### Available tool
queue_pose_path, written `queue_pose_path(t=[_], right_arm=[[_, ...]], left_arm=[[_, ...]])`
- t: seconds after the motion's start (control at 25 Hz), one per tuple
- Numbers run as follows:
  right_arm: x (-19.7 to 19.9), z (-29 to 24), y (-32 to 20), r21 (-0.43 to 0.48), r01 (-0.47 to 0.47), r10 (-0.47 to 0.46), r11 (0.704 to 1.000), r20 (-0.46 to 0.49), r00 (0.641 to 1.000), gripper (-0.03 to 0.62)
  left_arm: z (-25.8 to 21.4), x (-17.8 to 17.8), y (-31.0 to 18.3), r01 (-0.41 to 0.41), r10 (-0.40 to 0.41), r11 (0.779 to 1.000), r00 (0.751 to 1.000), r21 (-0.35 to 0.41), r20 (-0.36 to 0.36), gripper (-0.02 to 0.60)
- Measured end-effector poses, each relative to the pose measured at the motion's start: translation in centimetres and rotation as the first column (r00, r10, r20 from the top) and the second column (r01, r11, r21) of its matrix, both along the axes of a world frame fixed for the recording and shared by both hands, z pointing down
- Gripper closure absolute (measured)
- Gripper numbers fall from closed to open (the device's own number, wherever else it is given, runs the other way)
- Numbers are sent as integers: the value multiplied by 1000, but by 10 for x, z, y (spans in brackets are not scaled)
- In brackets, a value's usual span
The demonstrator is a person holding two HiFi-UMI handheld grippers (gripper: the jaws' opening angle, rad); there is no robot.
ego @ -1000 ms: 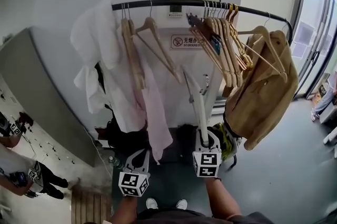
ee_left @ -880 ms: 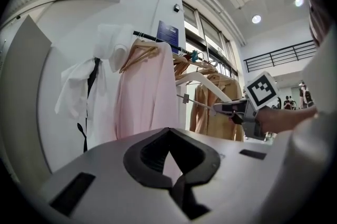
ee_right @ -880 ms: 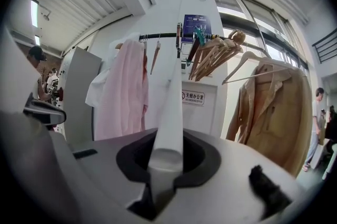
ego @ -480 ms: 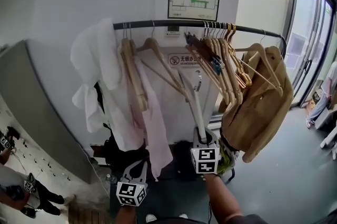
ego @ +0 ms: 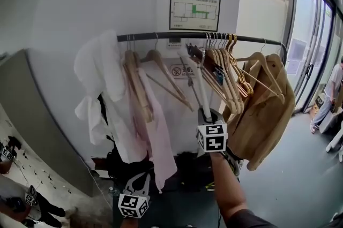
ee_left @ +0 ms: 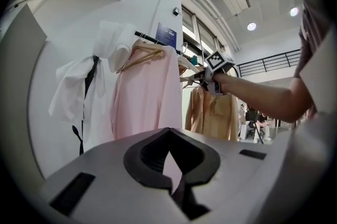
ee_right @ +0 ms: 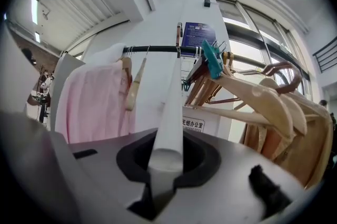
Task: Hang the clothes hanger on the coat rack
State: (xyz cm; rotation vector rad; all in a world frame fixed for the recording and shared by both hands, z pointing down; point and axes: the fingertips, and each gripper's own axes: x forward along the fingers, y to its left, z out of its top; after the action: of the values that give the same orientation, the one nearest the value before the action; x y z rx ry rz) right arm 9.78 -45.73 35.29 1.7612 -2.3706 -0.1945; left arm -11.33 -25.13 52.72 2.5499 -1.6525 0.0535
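Slanting up toward rack (ego: pixel 161 36), white hanger (ego: pixel 198 86)

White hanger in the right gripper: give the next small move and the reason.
Probably raise the right gripper slightly, carrying the hook over the rail: it grips the white hanger, whose top looks just below the rail, at the gap between wooden hangers.

Grey left gripper (ego: pixel 140 176) and right gripper (ego: pixel 206 113) — each with a black-and-white marker cube (ego: pixel 211 137) — grey short sleeve (ego: pixel 244 219)
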Motion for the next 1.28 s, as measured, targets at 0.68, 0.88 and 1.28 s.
queue_pose_path(t=[0.68,0.88,1.28], right_arm=[[-25,-44,-74,-121,7,-8,993,-10,1000,540],[-26,-33,-77,-140,10,-11,990,-6,1000,540],[-25,-41,-74,-52,3,-4,999,-13,1000,538]], left_arm=[[-18,0,16,-18,16,999,999,46,28,580],[-15,-6,17,3,-4,999,1000,40,28,580],[-11,0,12,-4,4,1000,1000,24,3,580]])
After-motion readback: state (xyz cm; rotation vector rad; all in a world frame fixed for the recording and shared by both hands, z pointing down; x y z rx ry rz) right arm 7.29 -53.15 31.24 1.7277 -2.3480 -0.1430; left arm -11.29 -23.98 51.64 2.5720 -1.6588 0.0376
